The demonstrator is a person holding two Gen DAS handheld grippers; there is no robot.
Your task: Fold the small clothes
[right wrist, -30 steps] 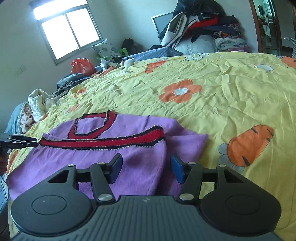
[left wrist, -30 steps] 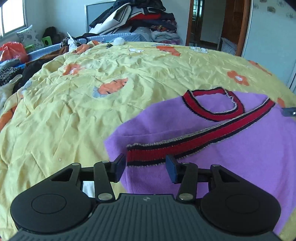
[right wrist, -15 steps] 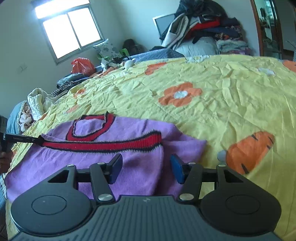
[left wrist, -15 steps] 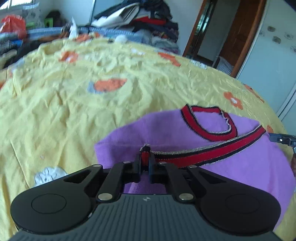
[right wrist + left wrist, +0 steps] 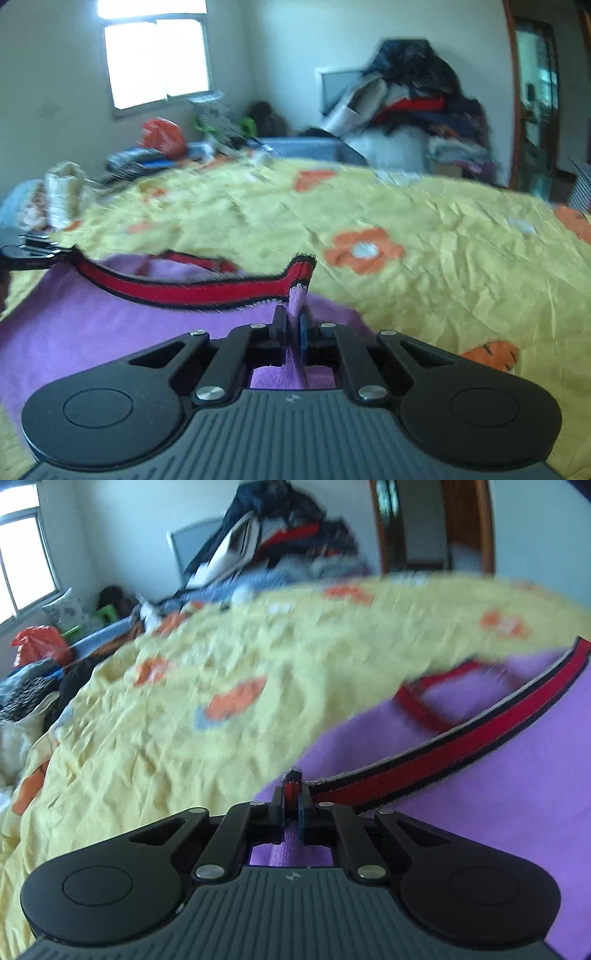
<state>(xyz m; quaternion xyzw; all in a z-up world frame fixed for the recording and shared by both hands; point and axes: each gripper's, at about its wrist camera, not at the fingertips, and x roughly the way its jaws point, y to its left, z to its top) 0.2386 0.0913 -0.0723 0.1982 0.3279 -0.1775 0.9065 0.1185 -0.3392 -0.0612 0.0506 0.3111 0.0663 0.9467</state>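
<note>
A purple garment (image 5: pixel 491 782) with a red, dark-edged band (image 5: pixel 461 746) lies on a bed under a yellow flowered bedspread (image 5: pixel 184 738).

The left claw (image 5: pixel 291 805) is pinched tight on one end of the red band, at the garment's near corner; the band runs from there up and away to the right edge of the left wrist view. The right claw (image 5: pixel 293 325) is clamped on a fold of purple cloth just under the other end of the band (image 5: pixel 192 290), which stands up above its fingertips. In the right wrist view the left claw (image 5: pixel 33 253) shows at the far left, holding the band's other end, so the band is stretched between the two.

Beyond the garment the bedspread lies open and bare towards the far edge of the bed. Past that edge sit a heap of clothes (image 5: pixel 417 107), an orange bag (image 5: pixel 162 136) and other clutter under a window (image 5: pixel 155 59). A doorway (image 5: pixel 428 524) stands to the right.
</note>
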